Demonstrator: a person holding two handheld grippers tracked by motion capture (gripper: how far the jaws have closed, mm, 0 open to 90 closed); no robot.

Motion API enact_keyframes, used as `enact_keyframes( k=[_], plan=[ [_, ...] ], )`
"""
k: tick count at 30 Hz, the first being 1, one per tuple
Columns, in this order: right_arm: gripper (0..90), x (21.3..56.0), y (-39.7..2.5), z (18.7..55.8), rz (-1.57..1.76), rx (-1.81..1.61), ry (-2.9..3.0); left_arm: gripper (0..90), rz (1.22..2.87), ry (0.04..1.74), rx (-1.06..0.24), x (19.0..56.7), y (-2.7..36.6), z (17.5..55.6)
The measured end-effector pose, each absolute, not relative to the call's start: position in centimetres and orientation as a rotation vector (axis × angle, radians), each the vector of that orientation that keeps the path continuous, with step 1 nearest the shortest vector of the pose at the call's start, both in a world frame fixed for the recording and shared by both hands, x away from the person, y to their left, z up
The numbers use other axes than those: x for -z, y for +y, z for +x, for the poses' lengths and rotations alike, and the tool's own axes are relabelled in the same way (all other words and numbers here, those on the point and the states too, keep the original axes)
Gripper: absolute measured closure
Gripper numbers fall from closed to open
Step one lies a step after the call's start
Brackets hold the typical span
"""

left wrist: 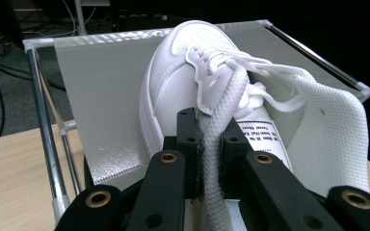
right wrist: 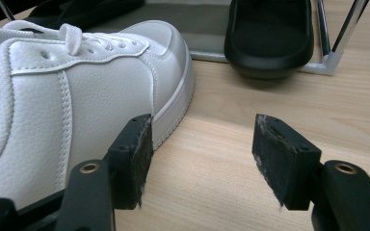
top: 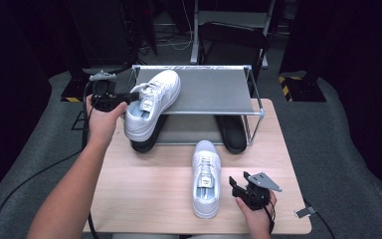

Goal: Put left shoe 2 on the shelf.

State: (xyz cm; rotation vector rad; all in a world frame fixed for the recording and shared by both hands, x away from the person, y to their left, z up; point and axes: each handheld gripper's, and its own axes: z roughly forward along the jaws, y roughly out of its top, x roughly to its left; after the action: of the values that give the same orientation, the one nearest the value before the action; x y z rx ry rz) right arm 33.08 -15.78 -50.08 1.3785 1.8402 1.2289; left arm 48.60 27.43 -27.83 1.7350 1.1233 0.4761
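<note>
So, roughly the halfway mark on putting this pair of white sneakers onto the shoe rack, going by how things sit:

- One white sneaker [top: 151,102] is mostly on the rack's top shelf [top: 209,92], toe pointing toward the back. Its heel hangs over the front rail, tilted down a bit, so I'd call it placed but not settled.
- The left claw [top: 129,96] is pinched shut on that sneaker's collar near the tongue. In the left gripper view the jaws are squeezed on the padded white edge [left wrist: 217,159], with the laces and the size label just beyond.
- The second white sneaker [top: 206,179] sits flat on the desk [top: 144,194], in front of the rack, toe facing it. Nothing is holding it.
- The right claw [top: 237,185] is just beside that sneaker's outer side near the heel, jaws spread apart. In the right gripper view the jaws stand wide open with bare wood between them and the white leather side [right wrist: 91,106] next to the left jaw, not touching as far as I can tell.
- A pair of black shoes is tucked on the lower level, one [top: 231,132] at the right and one [top: 146,142] under the raised sneaker.

What's left, I reckon: nudge the first sneaker fully onto the shelf and let go, then grab the second one and set it in the free space to the right.
</note>
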Motion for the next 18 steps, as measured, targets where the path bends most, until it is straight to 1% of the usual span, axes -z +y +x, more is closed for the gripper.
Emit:
enact_keyframes(
  k=[18],
  plan=[
    [39.3,50.2,-15.8,33.1,1.373,-1.228,1.849,82.9,1.702,1.199,-0.506,28.2,28.1,50.9]
  ],
)
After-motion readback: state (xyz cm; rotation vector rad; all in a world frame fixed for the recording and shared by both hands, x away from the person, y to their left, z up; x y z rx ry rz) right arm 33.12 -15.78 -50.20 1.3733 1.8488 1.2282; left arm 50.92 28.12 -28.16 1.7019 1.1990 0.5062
